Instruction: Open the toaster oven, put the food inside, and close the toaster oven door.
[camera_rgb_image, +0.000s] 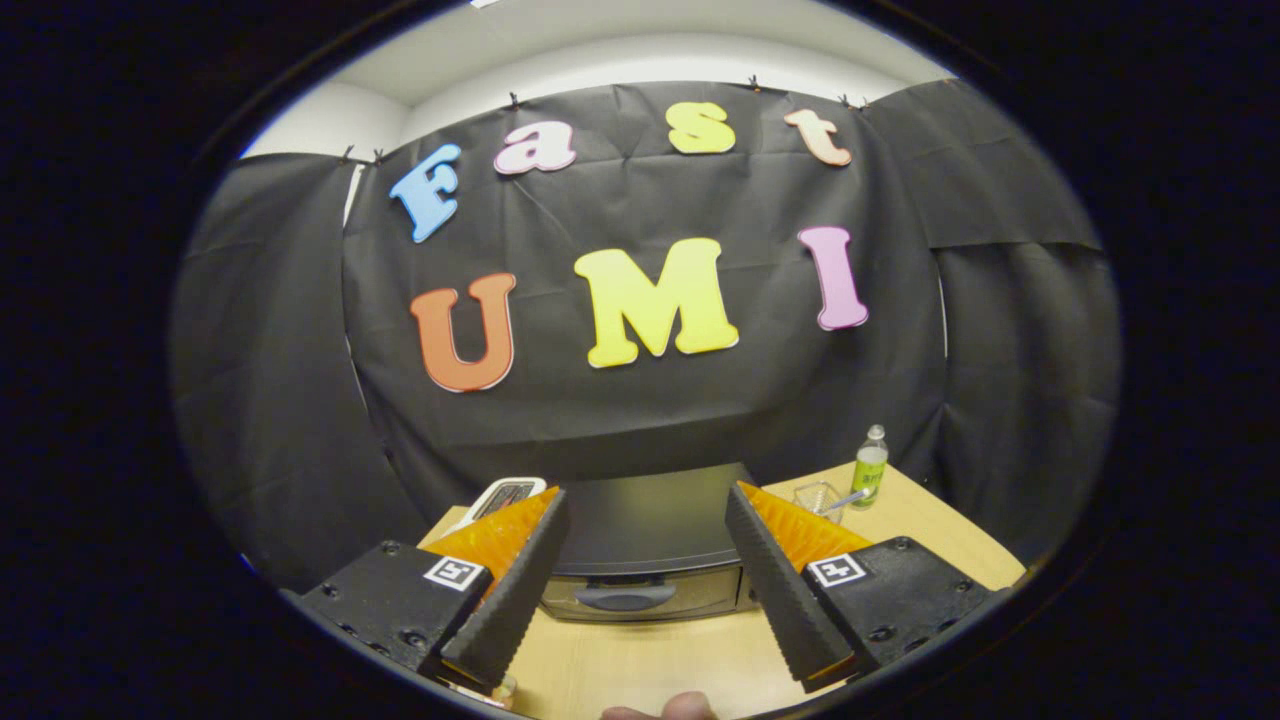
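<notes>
The dark toaster oven (645, 530) sits on the wooden table (660, 660) just ahead of my fingers, seen from above its top. Its door is shut, and the grey handle (625, 597) shows on the front face between the fingers. My gripper (645, 505) is open, its two black ribbed fingers (515, 590) spread wide with nothing between them, held above and in front of the oven. I cannot make out the food.
A small plastic bottle with a green label (869, 468) and a clear glass holding a utensil (822, 497) stand on the table to the right of the oven. A white device (505, 492) lies behind the left finger. A fingertip (670, 708) shows below the gripper.
</notes>
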